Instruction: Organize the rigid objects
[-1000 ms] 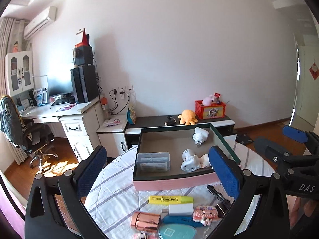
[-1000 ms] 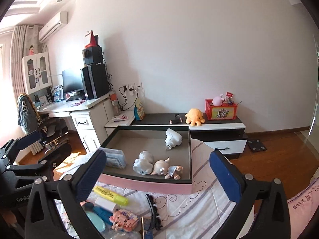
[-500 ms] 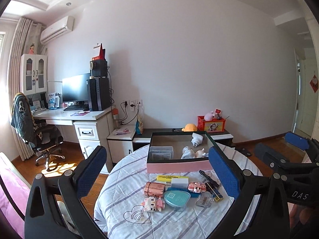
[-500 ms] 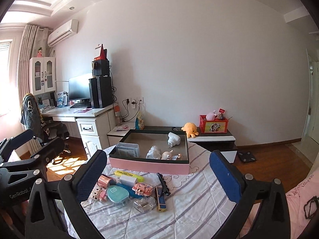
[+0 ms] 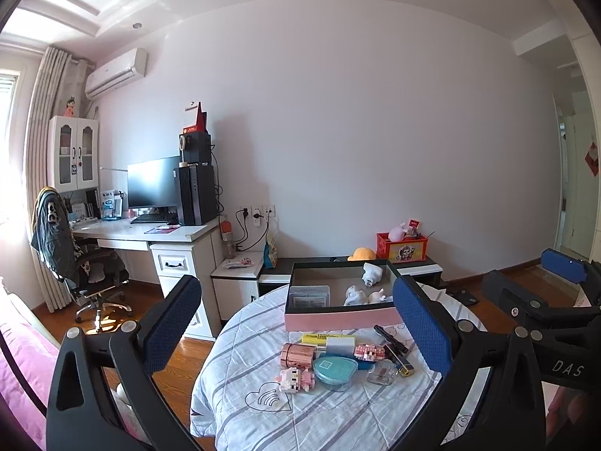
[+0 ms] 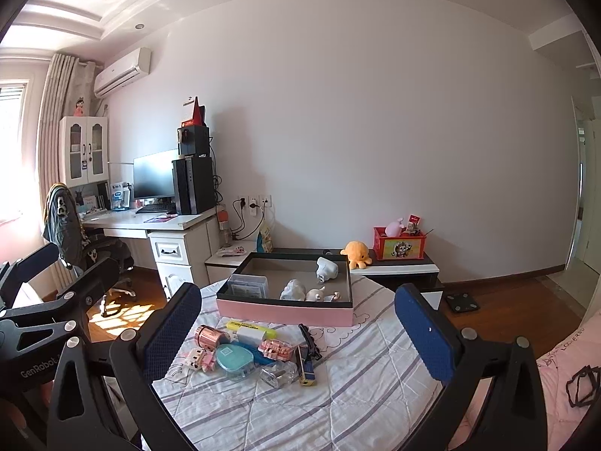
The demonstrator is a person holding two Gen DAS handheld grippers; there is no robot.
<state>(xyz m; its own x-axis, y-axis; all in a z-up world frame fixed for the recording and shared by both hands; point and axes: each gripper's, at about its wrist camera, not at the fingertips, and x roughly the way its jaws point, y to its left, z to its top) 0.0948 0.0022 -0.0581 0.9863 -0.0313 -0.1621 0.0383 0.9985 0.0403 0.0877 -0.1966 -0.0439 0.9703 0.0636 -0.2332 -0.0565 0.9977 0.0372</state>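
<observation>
A pink-sided, dark-rimmed cardboard box sits on the white, grey-striped quilted counter; a yellow highlighter, teal oval case, possibly rose-gold cylinder.

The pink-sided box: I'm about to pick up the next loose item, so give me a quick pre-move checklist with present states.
1. Left gripper open, holding nothing: ok.
2. Right gripper open, holding nothing: ok.
3. Pink-sided box with dark rim has bare floor left: ok.
4. Loose items reachable, such as the yellow highlighter pen in front of the box: ok.
5. Rose-gold metal cylinder lying on its side, may roll: cannot tell.
</observation>
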